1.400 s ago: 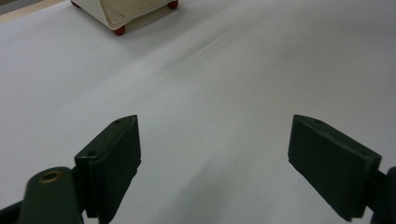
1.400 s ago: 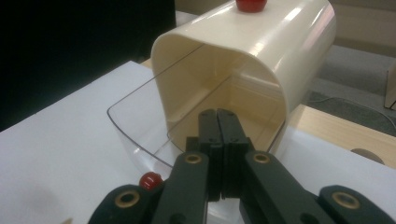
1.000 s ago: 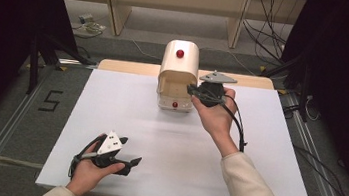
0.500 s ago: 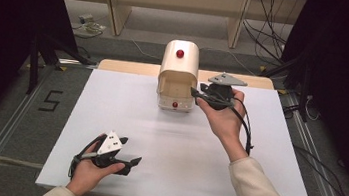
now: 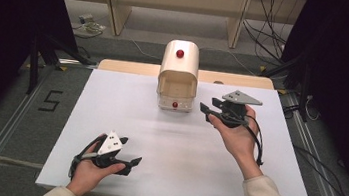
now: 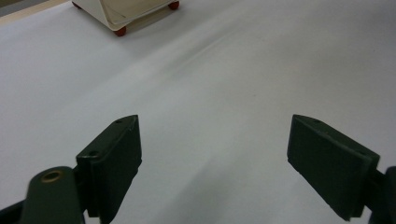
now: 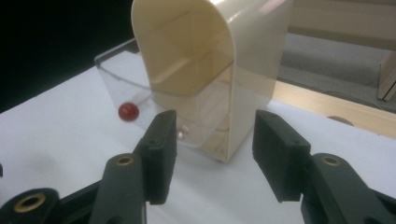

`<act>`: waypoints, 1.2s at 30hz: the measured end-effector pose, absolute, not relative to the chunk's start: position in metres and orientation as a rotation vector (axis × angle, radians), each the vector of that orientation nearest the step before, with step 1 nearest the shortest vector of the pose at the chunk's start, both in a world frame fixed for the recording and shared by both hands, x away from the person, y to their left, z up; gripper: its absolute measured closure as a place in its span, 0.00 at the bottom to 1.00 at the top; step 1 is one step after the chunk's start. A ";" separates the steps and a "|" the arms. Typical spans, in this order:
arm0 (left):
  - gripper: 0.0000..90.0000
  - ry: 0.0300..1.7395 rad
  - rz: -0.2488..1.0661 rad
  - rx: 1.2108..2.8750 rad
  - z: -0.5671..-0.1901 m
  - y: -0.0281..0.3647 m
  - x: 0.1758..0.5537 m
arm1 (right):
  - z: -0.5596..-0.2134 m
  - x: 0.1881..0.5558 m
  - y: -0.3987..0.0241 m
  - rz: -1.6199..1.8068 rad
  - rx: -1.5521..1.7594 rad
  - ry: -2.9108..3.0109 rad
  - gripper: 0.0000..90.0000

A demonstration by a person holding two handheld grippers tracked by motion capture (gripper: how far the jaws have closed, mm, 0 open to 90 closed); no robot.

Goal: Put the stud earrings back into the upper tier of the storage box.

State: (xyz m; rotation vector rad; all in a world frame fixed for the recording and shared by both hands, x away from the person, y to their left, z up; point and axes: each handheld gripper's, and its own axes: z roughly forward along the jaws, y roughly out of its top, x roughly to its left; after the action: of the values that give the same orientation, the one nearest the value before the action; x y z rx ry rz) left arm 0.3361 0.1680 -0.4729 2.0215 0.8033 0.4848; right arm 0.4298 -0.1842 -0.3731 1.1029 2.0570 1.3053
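Backing away from the bread box (image 5: pixel 178 78), the right gripper (image 5: pixel 207 110) now hangs just off the box's right front corner, where a second ago it was up against the box's front; its jaws are spread with nothing between them. The clear lid (image 7: pixel 140 93) with its red knob (image 7: pixel 128 111) stands swung down across the front of the box in the right gripper view, so I judge that the work on the lid is finished, or the hand is resetting for another grip on the knob. The box itself sits at the far middle edge of the white table (image 5: pixel 110 115). Well apart from the box, at the near left edge, the left gripper (image 5: pixel 127 158) has not shifted; its jaws are wide apart and empty over bare tabletop. Nothing lies between the right gripper and the box, so the way back to the knob is free; only the box's cream side wall (image 7: pixel 257 70) stands near the jaws.
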 end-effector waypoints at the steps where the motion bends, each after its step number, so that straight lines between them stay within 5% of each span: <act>1: 0.19 0.803 0.486 2.021 -0.473 0.168 0.336 | -0.376 0.428 -0.186 1.302 1.094 2.057 0.52; 36: 0.20 0.813 0.482 2.005 -0.473 0.169 0.336 | -0.446 0.379 -0.225 1.256 1.097 2.161 0.44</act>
State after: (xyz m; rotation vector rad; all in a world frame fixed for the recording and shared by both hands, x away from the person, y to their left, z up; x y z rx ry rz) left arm 0.3356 0.1693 -0.4733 2.0053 0.8135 0.4817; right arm 0.3791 -0.2249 -0.4461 1.0969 2.1609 1.2558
